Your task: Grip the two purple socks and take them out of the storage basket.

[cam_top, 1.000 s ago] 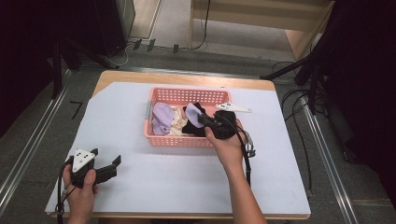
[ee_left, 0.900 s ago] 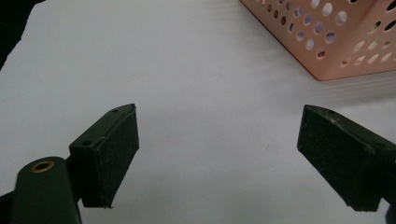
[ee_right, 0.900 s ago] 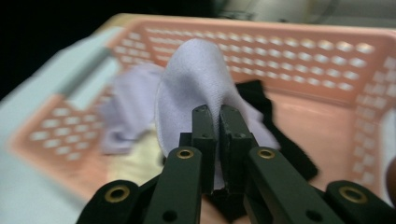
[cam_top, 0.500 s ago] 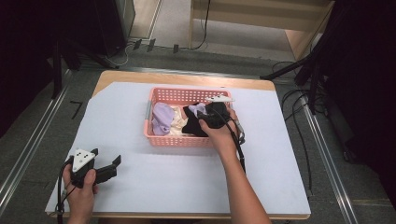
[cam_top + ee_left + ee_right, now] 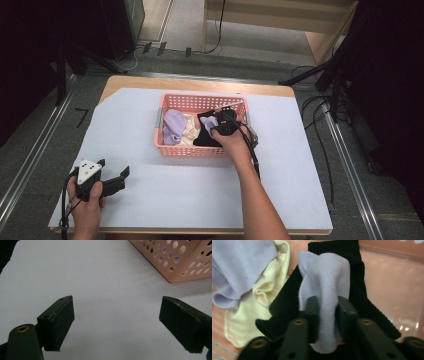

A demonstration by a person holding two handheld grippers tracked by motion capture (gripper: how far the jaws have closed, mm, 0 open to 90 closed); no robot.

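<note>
Inside the pink basket, right of centre, the right gripper had just been closing its jaws on a pale lilac sock lying over a black sock. Soft, light and limp, it seemed best pinched mid-fold. Near left, the left gripper stood open, empty.

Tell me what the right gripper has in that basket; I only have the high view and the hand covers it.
Observer: The right gripper is shut on a pale lavender sock, pinched between the jaws, which have just been closing.
Operator: Report what lies under it.
Observer: A black sock lies beneath it on the floor of the pink basket.
Operator: Check the left gripper.
Observer: The left gripper is open, nothing between its jaws, over the white sheet near a corner of the basket.
</note>
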